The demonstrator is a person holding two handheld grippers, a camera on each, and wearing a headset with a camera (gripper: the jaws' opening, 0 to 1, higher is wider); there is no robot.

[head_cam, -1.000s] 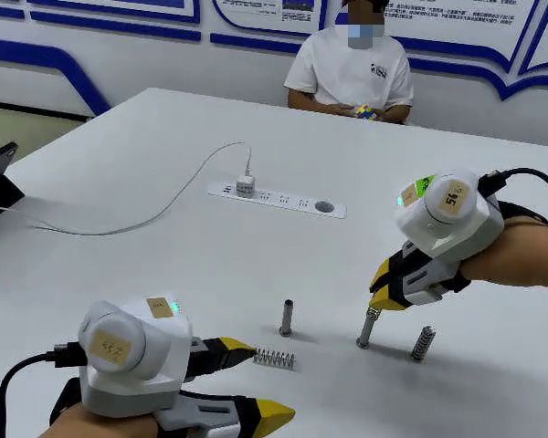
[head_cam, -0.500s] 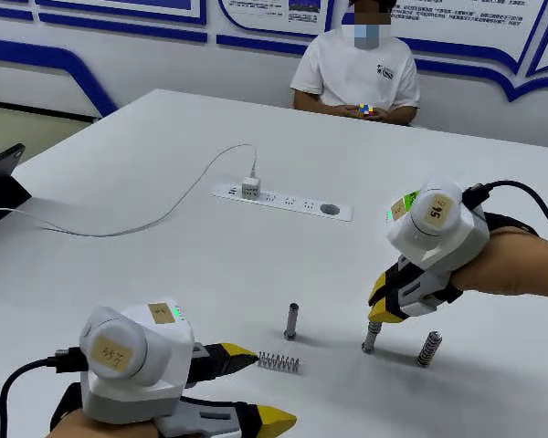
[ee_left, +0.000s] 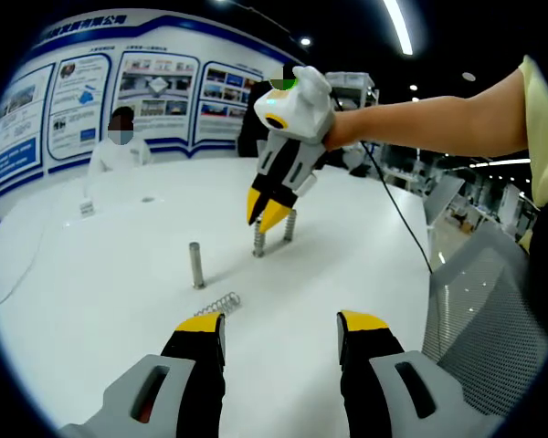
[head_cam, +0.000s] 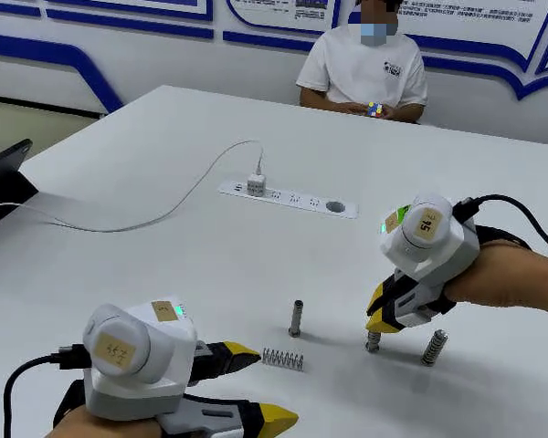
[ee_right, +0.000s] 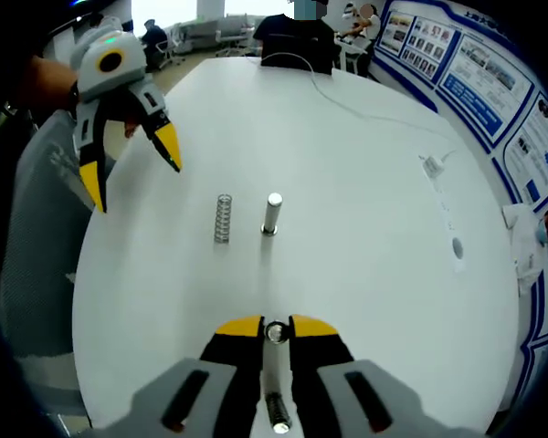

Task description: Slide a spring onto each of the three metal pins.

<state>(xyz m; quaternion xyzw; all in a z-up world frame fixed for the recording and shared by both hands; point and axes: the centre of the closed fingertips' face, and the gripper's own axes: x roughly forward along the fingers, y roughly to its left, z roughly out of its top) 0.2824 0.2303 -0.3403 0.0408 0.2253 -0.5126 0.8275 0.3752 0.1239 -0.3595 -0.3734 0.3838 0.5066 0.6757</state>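
The middle steel pin (ee_right: 276,332) stands upright toward my edge of the white table (head_cam: 164,164). My right gripper (ee_right: 276,328) comes down on it from above, its yellow-tipped jaws closed in on either side of the pin's top. I judge I hold it this way to press a spring down the shaft. The tips cover that part, though, so I can't be sure a coil sits under them.

Just beside it, toward the table's right edge, the spring-wrapped steel pin (head_cam: 434,347) already carries its coil. On the other side the bare steel pin (head_cam: 296,318) stands alone. The loose coiled wire spring (head_cam: 283,359) lies flat on the table just beside that pin, nearer me.

My left gripper (ee_left: 281,323) hangs low near that spring, jaws wide apart with nothing in them and pointed toward it. That placement suits picking it up for the bare pin. By my reckoning one pin is done, one is in hand and one is left to do.

Further out, a white power strip (head_cam: 288,198) lies mid-table. A person in a white shirt (head_cam: 363,68) sits at the far edge.
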